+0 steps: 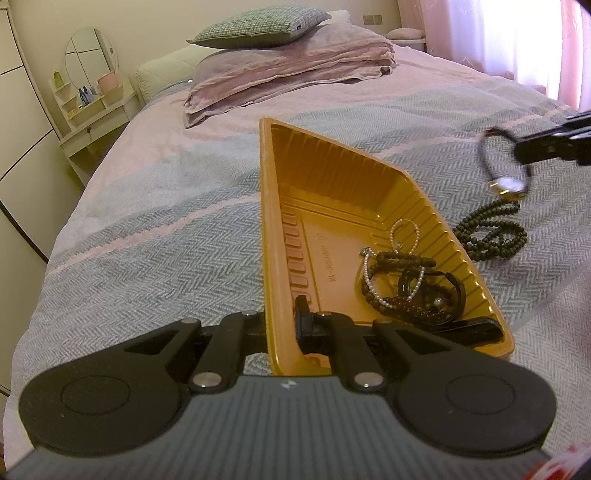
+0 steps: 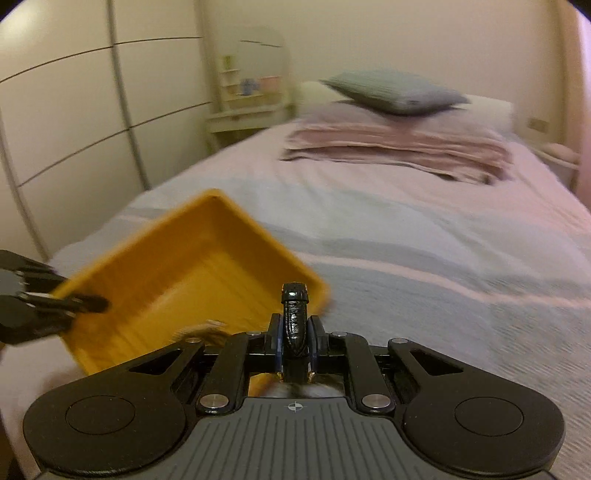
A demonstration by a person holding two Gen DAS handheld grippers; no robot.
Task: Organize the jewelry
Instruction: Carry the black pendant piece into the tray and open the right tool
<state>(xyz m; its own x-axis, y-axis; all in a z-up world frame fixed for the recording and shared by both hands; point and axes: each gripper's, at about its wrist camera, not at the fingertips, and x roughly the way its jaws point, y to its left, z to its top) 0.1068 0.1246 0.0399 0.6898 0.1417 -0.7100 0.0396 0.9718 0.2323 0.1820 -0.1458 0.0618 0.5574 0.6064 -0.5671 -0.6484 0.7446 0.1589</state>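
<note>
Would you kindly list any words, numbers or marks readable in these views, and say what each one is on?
Embossed line on the floor of the gold plastic tray: seen inverted, too small to read with certainty.
Small label on the green checked pillow: too small to read.
Round gold-cased wristwatch with a black strap, held by the right tongs: dial blurred.
Nothing else legible.

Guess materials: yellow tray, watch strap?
Tray: looks like thin moulded plastic, glossy gold-yellow, with ribbed walls and embossed text on the floor. Watch strap: probably leather or imitation, glossy black with a scaly grain, clamped in the right gripper.
</note>
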